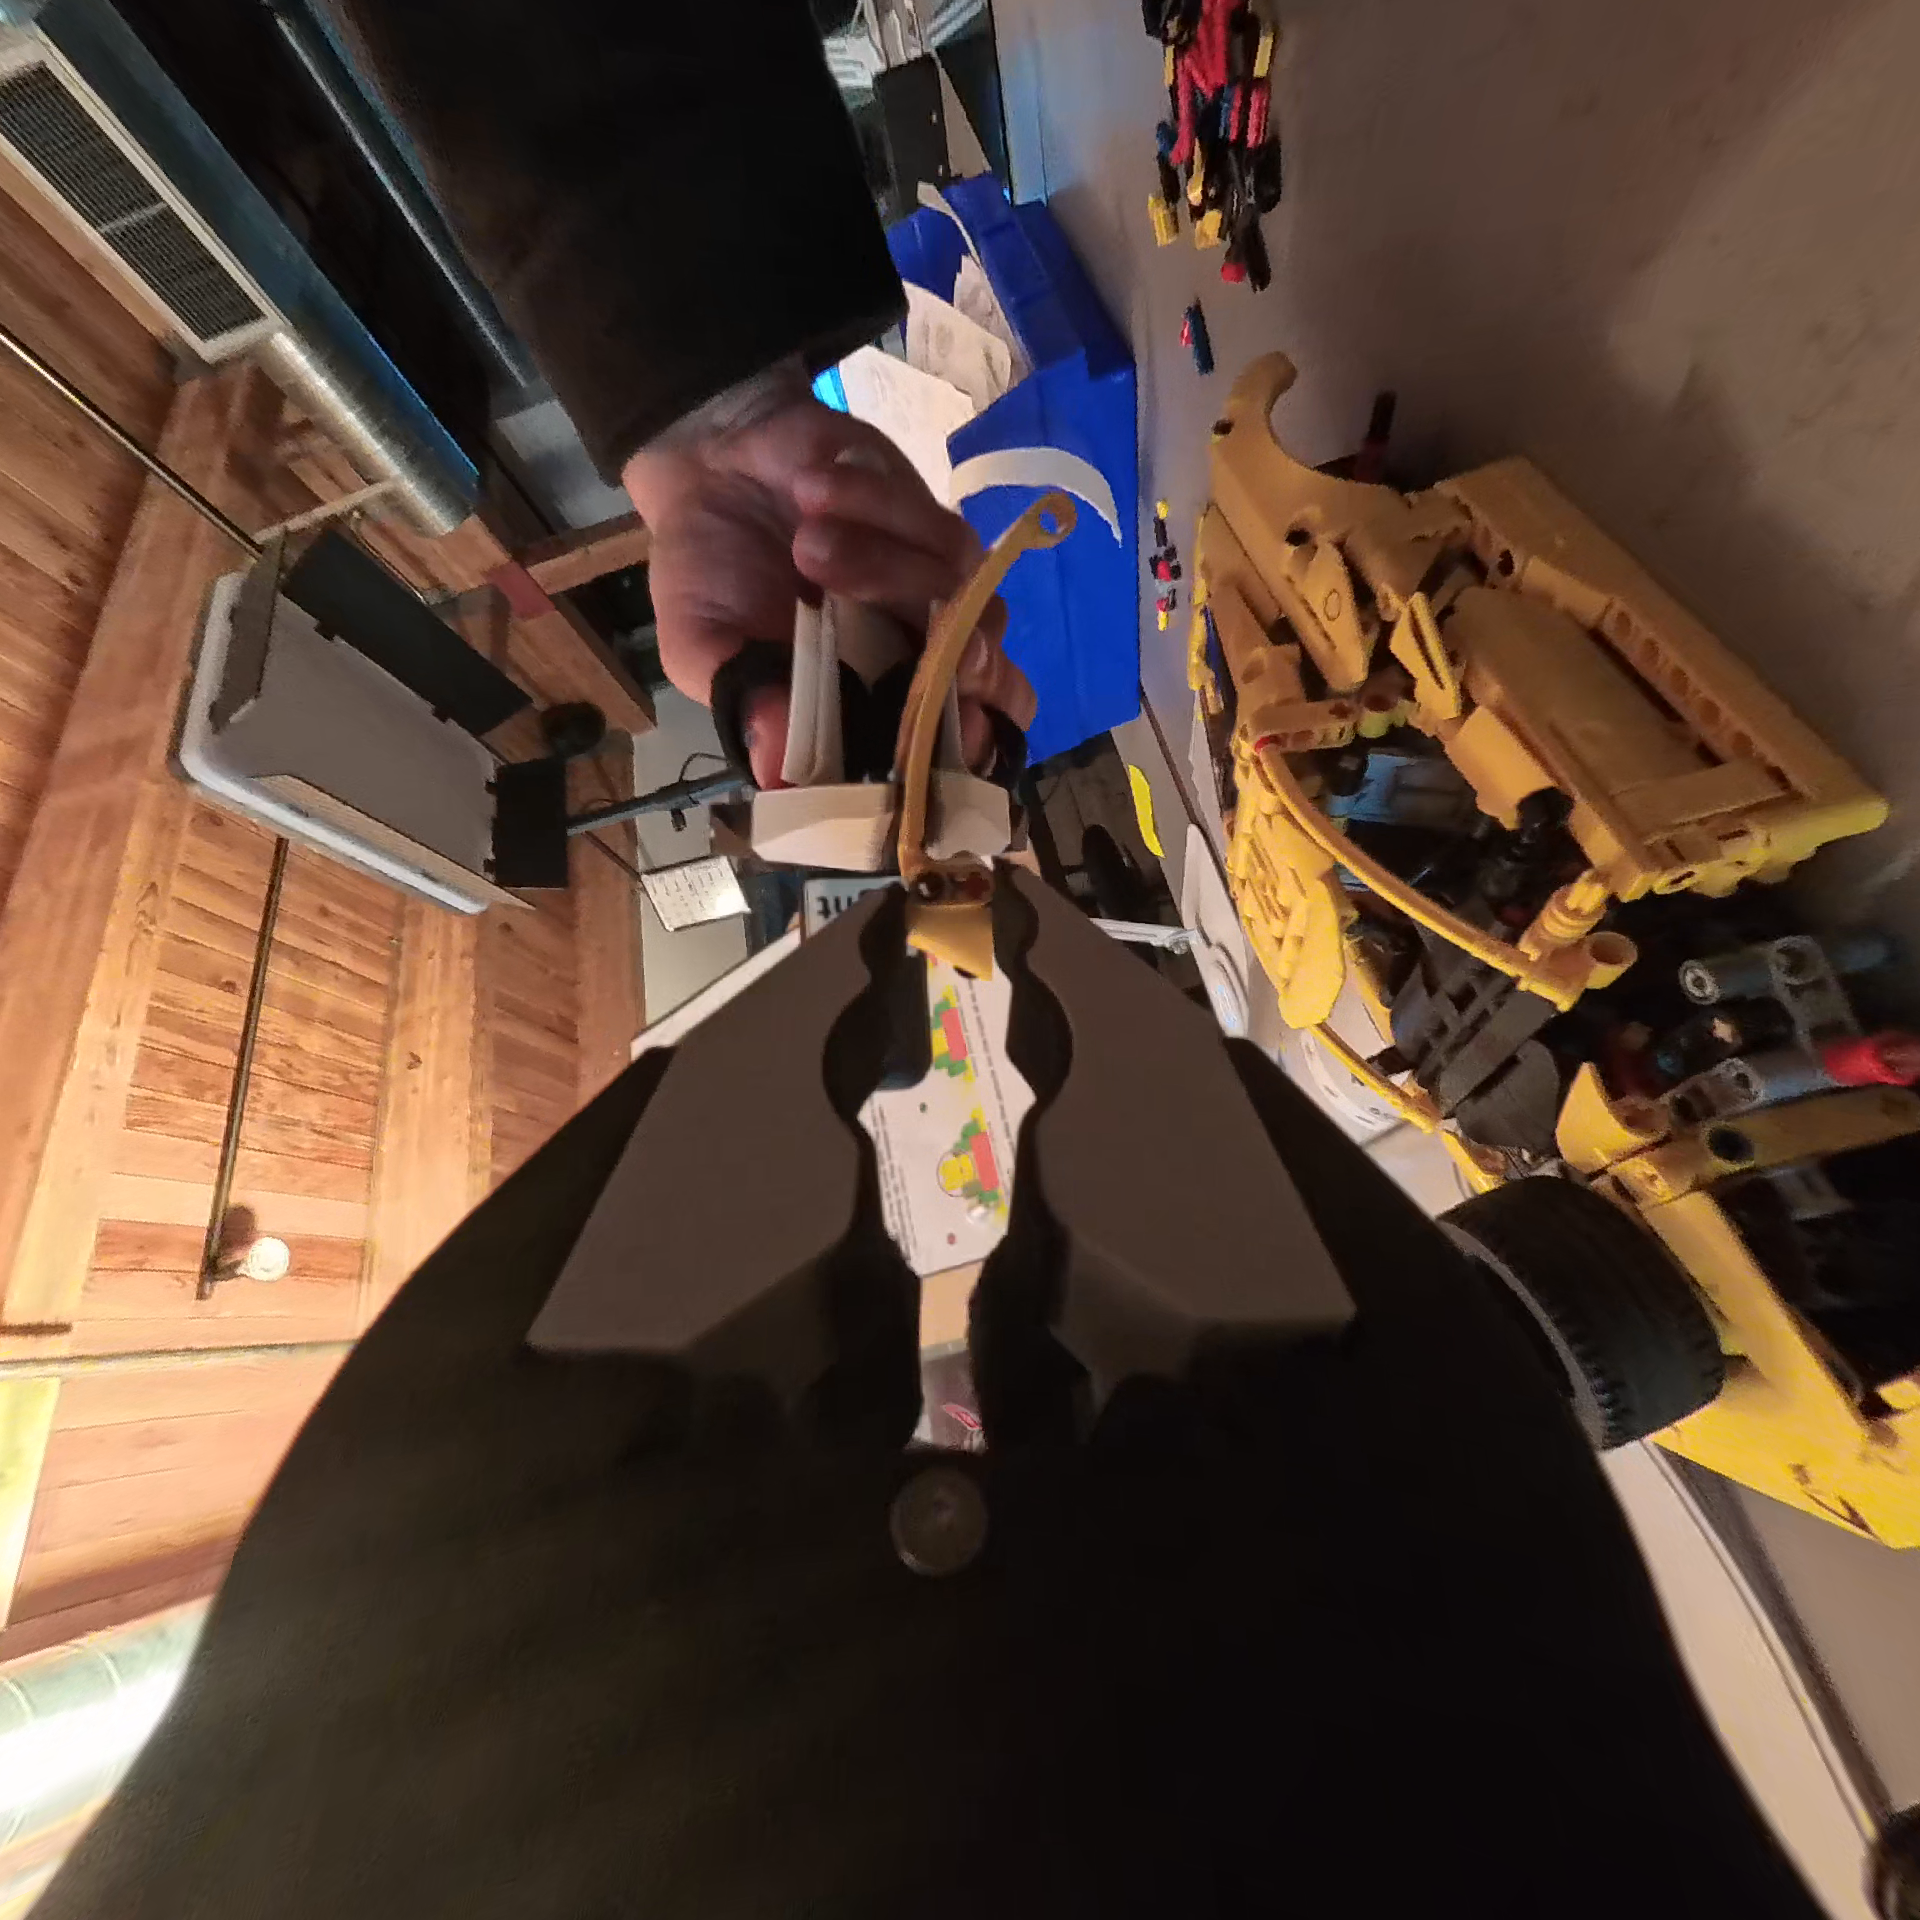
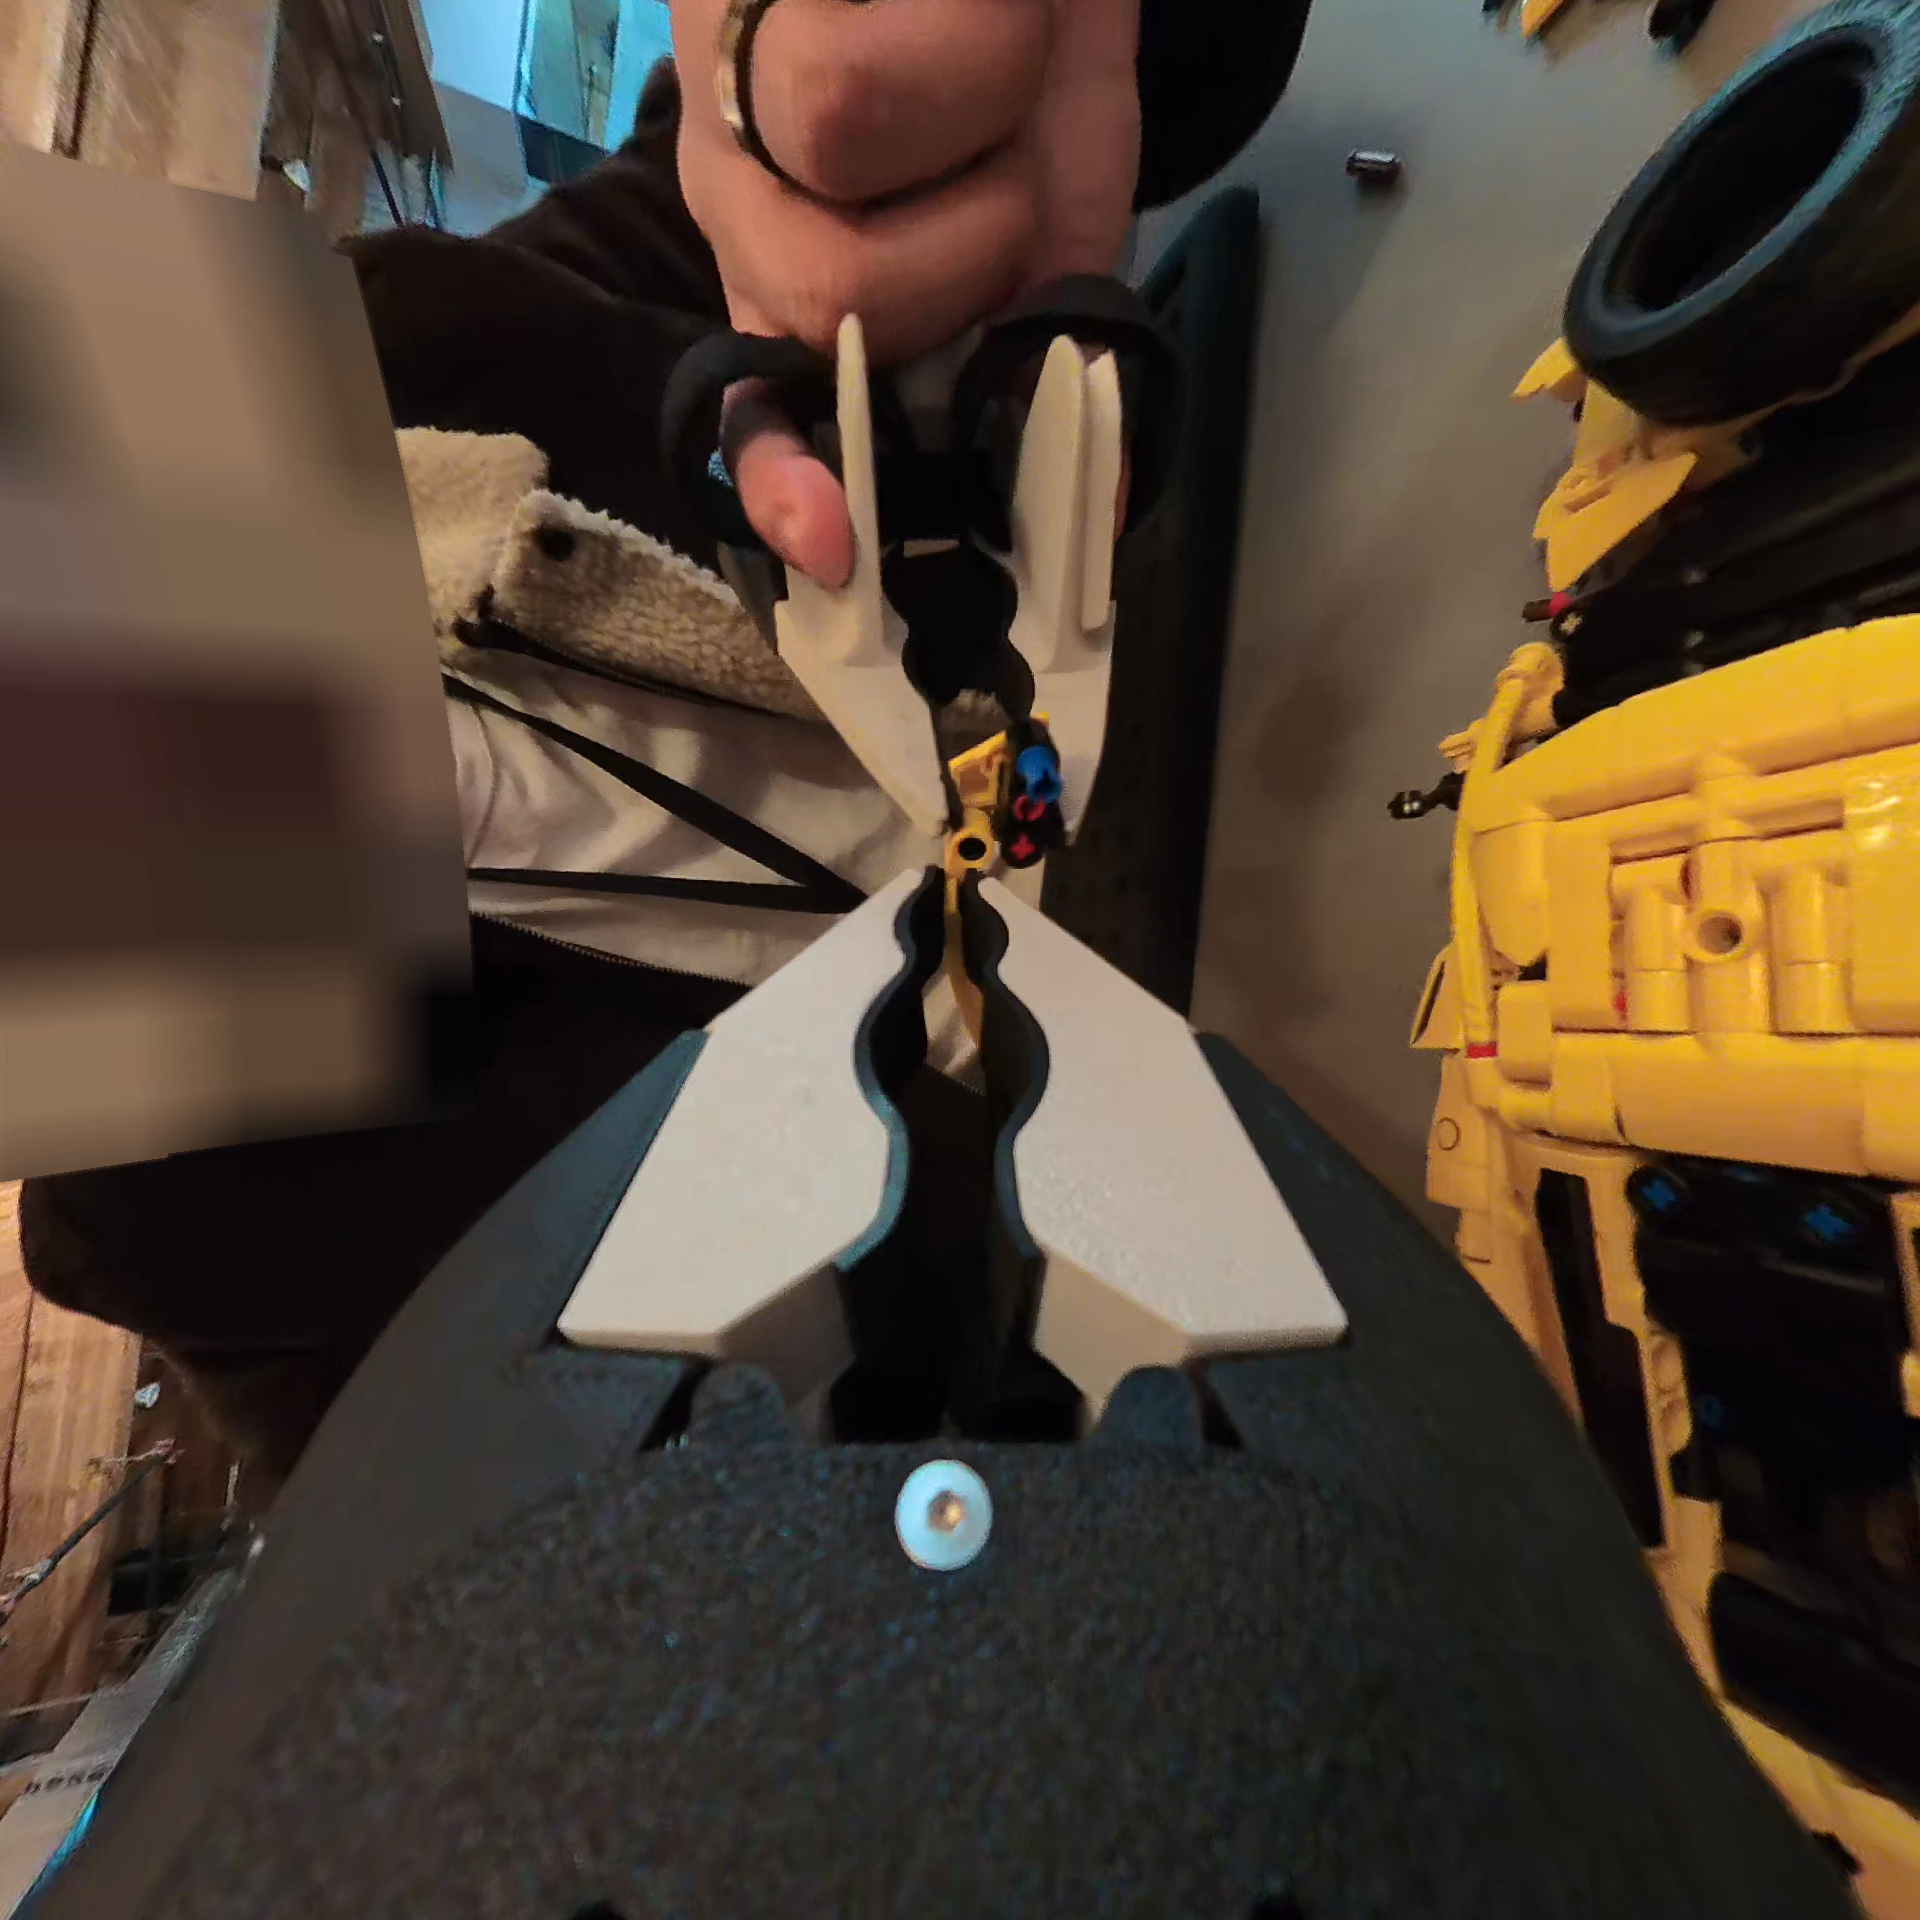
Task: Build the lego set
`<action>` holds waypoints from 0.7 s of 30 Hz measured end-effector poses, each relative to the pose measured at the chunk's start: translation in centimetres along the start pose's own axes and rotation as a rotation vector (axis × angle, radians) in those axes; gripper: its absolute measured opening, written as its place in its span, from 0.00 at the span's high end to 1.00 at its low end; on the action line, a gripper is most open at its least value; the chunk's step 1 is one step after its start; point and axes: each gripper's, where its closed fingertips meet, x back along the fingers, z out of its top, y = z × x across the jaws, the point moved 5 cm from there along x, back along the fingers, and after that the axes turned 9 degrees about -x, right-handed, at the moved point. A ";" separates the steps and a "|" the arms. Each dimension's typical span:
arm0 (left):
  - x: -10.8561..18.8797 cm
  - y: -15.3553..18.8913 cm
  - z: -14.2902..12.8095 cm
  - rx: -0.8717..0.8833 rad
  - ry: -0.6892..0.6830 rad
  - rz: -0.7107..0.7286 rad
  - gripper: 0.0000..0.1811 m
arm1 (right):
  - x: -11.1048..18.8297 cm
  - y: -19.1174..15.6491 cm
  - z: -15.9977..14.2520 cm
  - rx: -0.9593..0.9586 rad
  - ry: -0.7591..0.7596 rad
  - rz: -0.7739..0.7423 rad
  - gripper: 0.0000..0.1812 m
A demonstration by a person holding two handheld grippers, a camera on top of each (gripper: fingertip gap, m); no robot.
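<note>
Both grippers meet tip to tip in the air beside the large yellow brick-built car model (image 1: 1507, 831), which rests on the grey counter (image 1: 1662, 208).

**Left gripper.** The left gripper (image 1: 948, 914) is narrowed onto a small yellow wedge-shaped connector piece with dark pin holes (image 1: 948, 920), pinched at the very tips of its dark fingers (image 1: 727, 1122). In the right wrist view the same assembly shows blue and red pins on its side (image 2: 1023, 800).

**Right gripper.** The right gripper (image 2: 961, 883) is closed on a thin curved yellow flexible rod (image 2: 966, 966), gripped near one ringed end. In the left wrist view the rod (image 1: 940, 665) arcs away from the connector piece and past the right gripper to a free ringed end.

**Critical relation.** The rod's gripped end sits directly ahead of the right gripper's tips and touches, or nearly touches, the connector piece held by the left gripper. The rod's long axis runs roughly in line with both grippers. Whether the end is seated cannot be determined.

**Assessment.** The step appears to be joining rod to connector. The next move likely requires a short axial push with both ends kept aligned; the slender rod may flex or slip sideways.
</note>
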 end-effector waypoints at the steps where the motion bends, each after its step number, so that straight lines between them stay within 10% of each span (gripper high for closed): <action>1: -0.1 0.1 -0.1 0.010 -0.009 0.001 0.91 | 0.1 0.0 0.1 0.001 0.012 0.007 0.99; 13: -0.6 2.5 -1.9 0.817 -0.206 -0.103 0.91 | 3.1 -2.1 2.0 0.591 0.514 -0.737 0.72; 21: 0.5 3.8 -2.5 0.780 -0.244 -0.090 0.91 | 0.5 1.7 2.4 0.574 0.703 -0.740 0.77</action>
